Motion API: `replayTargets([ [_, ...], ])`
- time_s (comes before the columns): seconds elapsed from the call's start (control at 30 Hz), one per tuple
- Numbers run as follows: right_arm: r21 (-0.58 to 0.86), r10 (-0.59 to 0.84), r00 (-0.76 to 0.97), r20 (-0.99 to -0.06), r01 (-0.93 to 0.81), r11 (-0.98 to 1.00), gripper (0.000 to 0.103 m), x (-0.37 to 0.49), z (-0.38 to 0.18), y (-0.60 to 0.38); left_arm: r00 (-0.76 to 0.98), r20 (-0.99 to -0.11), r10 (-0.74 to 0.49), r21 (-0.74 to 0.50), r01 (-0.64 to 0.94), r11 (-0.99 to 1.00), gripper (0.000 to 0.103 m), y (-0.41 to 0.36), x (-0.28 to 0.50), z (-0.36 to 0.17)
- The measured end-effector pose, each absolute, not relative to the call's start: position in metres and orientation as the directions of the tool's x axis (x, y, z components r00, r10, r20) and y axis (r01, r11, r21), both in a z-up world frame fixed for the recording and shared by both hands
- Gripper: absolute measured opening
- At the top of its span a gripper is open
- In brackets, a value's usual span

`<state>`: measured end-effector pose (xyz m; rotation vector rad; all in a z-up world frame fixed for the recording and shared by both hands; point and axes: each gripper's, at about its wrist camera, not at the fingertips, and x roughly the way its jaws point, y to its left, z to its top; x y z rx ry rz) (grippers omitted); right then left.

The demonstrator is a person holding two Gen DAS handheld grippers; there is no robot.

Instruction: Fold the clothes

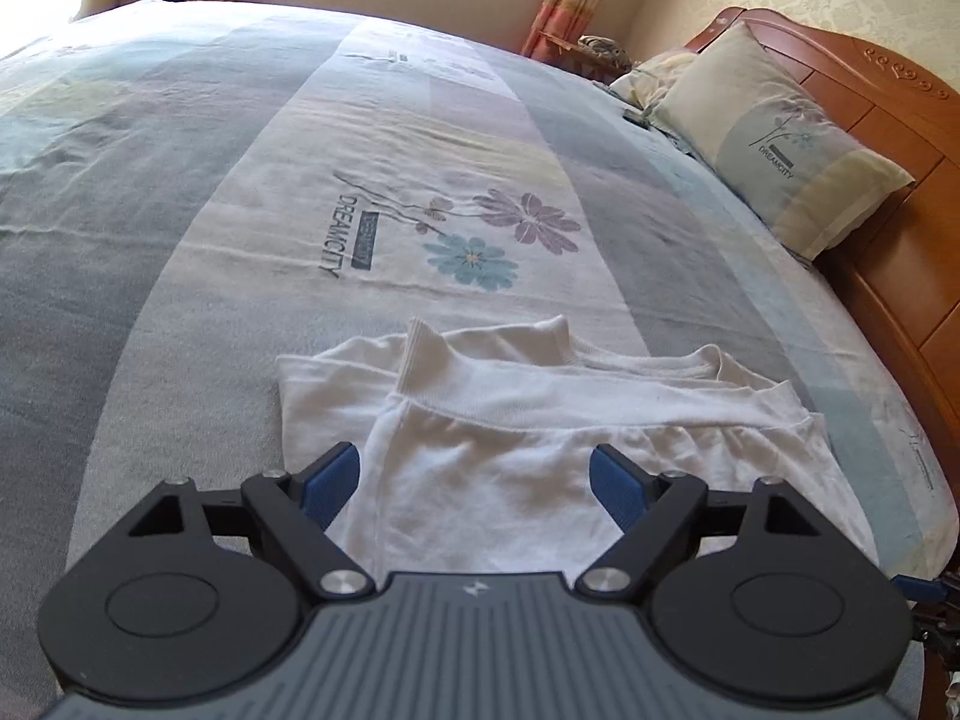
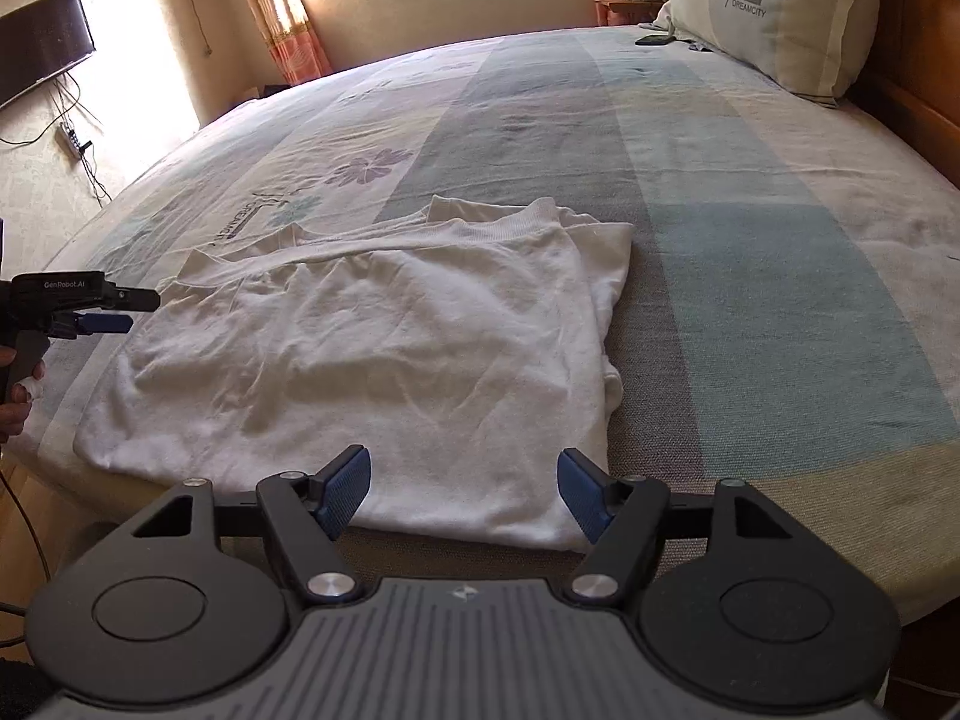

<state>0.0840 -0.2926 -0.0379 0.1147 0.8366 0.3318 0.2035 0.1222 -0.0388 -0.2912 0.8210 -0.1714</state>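
Note:
A white garment point(image 2: 372, 348) lies partly folded near the bed's front edge, its ribbed collar and sleeves at the far side. It also shows in the left wrist view point(image 1: 510, 438). My left gripper point(image 1: 474, 483) is open and empty, hovering over the garment's near end. It also shows from the side in the right wrist view point(image 2: 129, 312), just left of the garment. My right gripper point(image 2: 462, 489) is open and empty, hovering over the garment's near hem at the bed's edge.
The bed sheet point(image 2: 750, 228) is striped with a flower print. A pillow point(image 2: 774, 12) leans on the wooden headboard point(image 1: 888, 138). A dark phone point(image 2: 655, 39) lies near the pillow. A wall TV point(image 2: 42, 54) and a power strip point(image 2: 69, 138) are at left.

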Motion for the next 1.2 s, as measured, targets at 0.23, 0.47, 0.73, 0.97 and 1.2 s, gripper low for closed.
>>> replayTargets([
  [0.23,0.258,0.383,0.613,-0.691,-0.285,0.923,0.075,0.108,-0.035,-0.257,0.645,-0.720,-0.257,-0.351,-0.019,0.936,0.083,0.141,0.261,-0.074],
  [0.47,0.251,0.362,0.594,-0.719,-0.263,0.931,0.075,0.113,-0.038,-0.247,0.681,-0.675,-0.284,-0.395,-0.009,0.919,0.084,0.162,0.270,-0.046],
  [0.73,0.222,0.354,0.576,-0.737,-0.289,0.931,0.076,0.124,-0.033,-0.214,0.577,-0.667,-0.471,-0.488,0.140,0.862,0.085,0.135,0.219,-0.047],
  [0.97,0.195,0.367,0.567,-0.738,-0.341,0.920,0.082,0.122,-0.027,-0.183,0.544,-0.686,-0.484,-0.466,0.184,0.866,0.086,0.128,0.166,-0.063],
  [1.2,0.179,0.349,0.555,-0.755,-0.337,0.924,0.083,0.122,-0.027,-0.164,0.564,-0.683,-0.463,-0.416,0.221,0.882,0.087,0.127,0.159,-0.048],
])
